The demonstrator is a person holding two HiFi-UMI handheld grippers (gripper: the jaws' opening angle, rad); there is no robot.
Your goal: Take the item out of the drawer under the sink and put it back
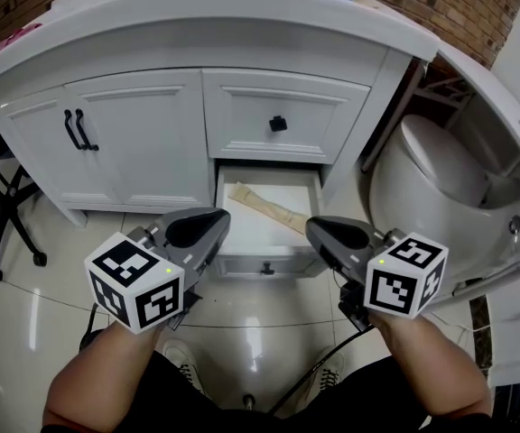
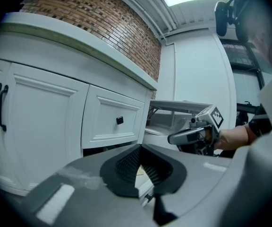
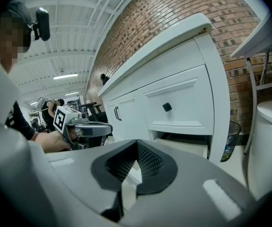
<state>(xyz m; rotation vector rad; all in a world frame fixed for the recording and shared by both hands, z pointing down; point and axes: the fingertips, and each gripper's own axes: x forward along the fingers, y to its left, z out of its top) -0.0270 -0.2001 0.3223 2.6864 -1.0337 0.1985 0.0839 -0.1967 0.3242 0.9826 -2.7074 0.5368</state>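
The lower white drawer (image 1: 283, 193) of the white vanity cabinet (image 1: 143, 142) under the sink is seen pulled out. The task's thing, a long, flat, tan strip (image 1: 267, 207), lies on the drawer's floor. What it is made of cannot be told.

The left gripper (image 1: 209, 224) and the right gripper (image 1: 325, 231) are held side by side before the open drawer. From both sets of fingers the strip lies ahead and below. It is inward of each, to the right of the left fingers and to the left of the right fingers. Its long axis runs on a slant, from the drawer's back left corner towards its front right. The front end is thus brought just beside the right fingertips, while the back end lies deeper in, ahead of the left fingertips. The right gripper is judged the nearer to a graspable end.

In the left gripper view, the black ribbed pads (image 2: 126, 163) are seen drawn together at their tips, and nothing is held. A sliver of tan is glimpsed through the narrow wedge below. In the right gripper view, the pads (image 3: 150, 164) likewise meet at the tips and are empty. Both pairs would have to be spread before the strip could be taken, and they would best be turned across its slanted axis.

Both bare forearms are stretched forward and low. The grippers are angled slightly inward towards each other, and the marker cubes are carried at the rear.
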